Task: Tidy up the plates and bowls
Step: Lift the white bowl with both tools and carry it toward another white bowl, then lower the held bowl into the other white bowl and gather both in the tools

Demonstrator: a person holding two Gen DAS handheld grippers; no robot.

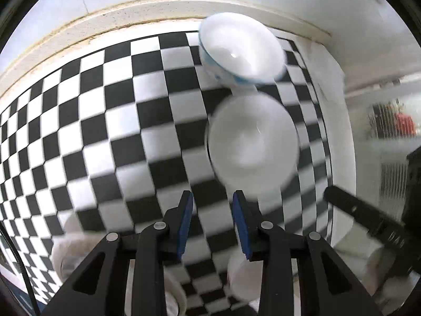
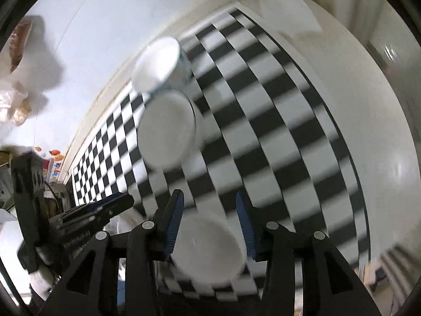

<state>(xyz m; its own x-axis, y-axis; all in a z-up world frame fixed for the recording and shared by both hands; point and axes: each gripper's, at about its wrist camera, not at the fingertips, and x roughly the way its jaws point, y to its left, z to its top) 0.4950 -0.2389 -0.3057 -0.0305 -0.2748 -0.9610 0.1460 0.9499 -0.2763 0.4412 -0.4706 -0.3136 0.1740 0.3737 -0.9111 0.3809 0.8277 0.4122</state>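
A white bowl with a blue pattern (image 1: 240, 51) sits at the far side of the checkered cloth (image 1: 105, 121); it also shows in the right wrist view (image 2: 159, 64). A plain white bowl (image 1: 252, 143) sits just in front of it, also in the right wrist view (image 2: 167, 129). My left gripper (image 1: 212, 221) is open and empty, just short of the plain bowl. My right gripper (image 2: 209, 223) is open, above another white bowl (image 2: 208, 247) near the cloth's front edge. More white dishes (image 1: 244, 276) lie blurred under the left gripper.
A white wall and ledge (image 1: 131, 13) run behind the cloth. The table's white edge (image 2: 389, 144) lies to the right. The other gripper (image 2: 86, 213) shows at the left of the right wrist view. Both views are motion-blurred.
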